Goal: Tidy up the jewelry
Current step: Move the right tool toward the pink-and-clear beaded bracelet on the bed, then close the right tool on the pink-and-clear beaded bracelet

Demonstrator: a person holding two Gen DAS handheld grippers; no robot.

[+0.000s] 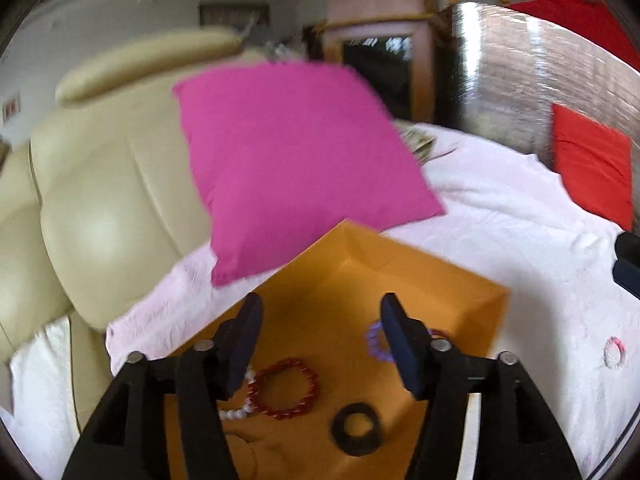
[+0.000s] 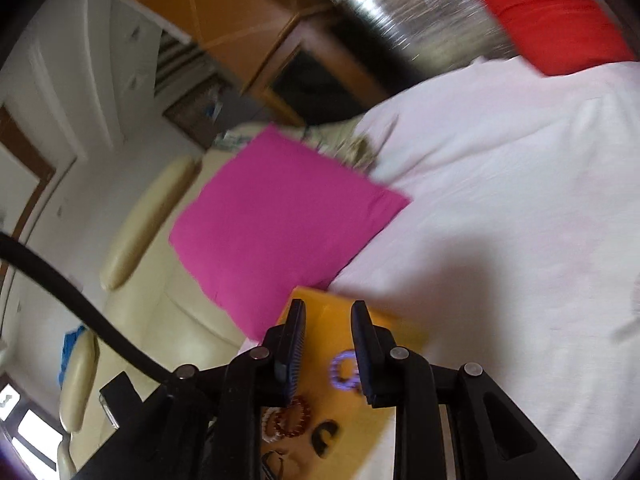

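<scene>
Both grippers — left (image 1: pixel 322 334), right (image 2: pixel 328 334) — gape empty above the box (image 1: pixel 400 276); the purple bracelet (image 1: pixel 374 342) is half-hidden, blurred.

red bead bracelet (image 1: pixel 284 386) | black ring (image 1: pixel 356 429) | purple bracelet (image 1: pixel 374 340) | all flat on orange envelope (image 1: pixel 360 272)

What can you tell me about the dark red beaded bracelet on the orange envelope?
The red bracelet is a closed ring of glossy, dark red round beads, lying flat on the orange envelope. A white bead strand touches its left side; a black ring lies apart to its right. Nothing grips it.
</scene>
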